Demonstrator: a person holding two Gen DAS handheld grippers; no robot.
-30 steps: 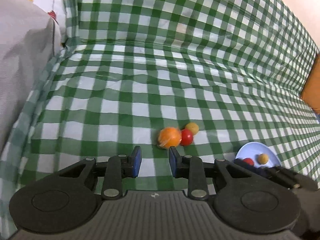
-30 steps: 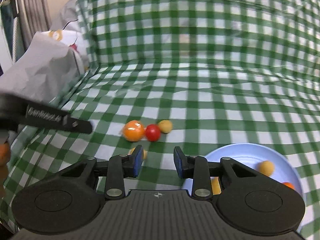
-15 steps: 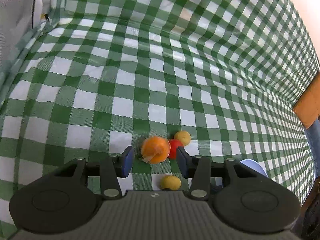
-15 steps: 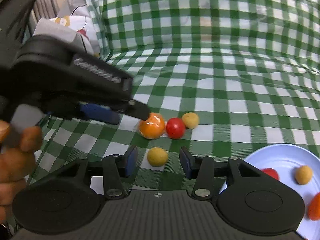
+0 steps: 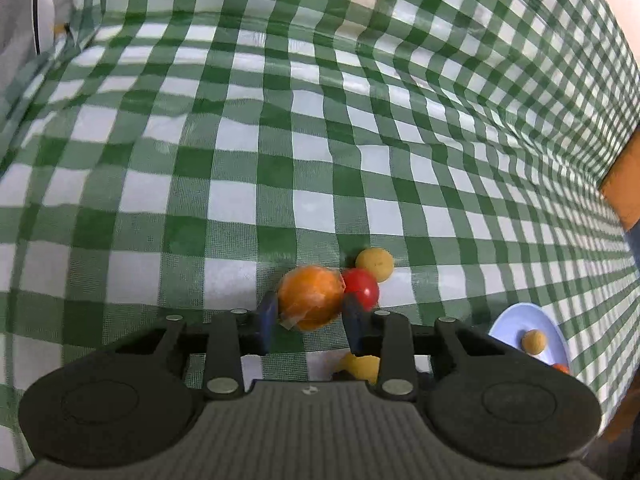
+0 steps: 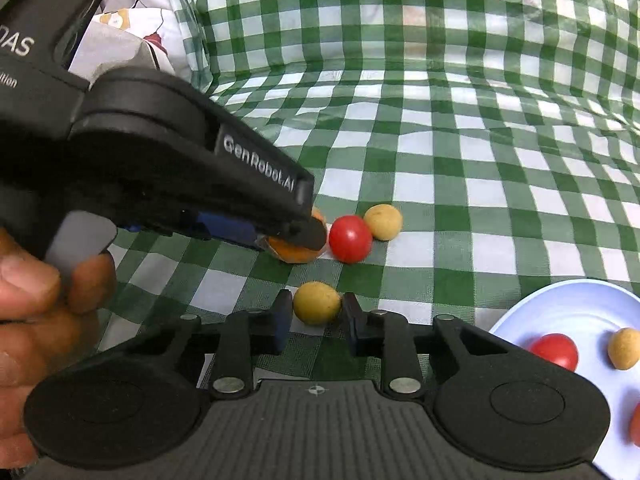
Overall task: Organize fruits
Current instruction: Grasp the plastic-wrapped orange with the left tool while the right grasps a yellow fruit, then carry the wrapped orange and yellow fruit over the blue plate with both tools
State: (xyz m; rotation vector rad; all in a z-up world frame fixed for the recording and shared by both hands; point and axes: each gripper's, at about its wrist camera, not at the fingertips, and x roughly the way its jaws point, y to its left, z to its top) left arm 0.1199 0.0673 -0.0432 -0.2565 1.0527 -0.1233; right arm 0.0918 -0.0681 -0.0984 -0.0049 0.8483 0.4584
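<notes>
My left gripper (image 5: 310, 312) is shut on the orange fruit (image 5: 310, 298) on the green checked cloth; it also shows in the right wrist view (image 6: 280, 236), covering most of that orange fruit (image 6: 294, 254). A red tomato (image 5: 362, 288) and a yellow fruit (image 5: 375, 265) lie just right of it. My right gripper (image 6: 314, 314) has its fingers around a second yellow fruit (image 6: 317, 303); small gaps show at the pads. A pale blue plate (image 6: 576, 312) at the lower right holds a tomato and a yellow fruit.
The checked cloth (image 5: 280, 140) rises as a backdrop behind the fruits. A grey and white bundle of fabric (image 6: 132, 44) lies at the far left. An orange-brown object (image 5: 624, 184) stands at the right edge. The plate (image 5: 516, 322) sits right of the left gripper.
The left gripper has moved forward and closed on the orange fruit. The right gripper has moved forward and narrowed around the second yellow fruit.
</notes>
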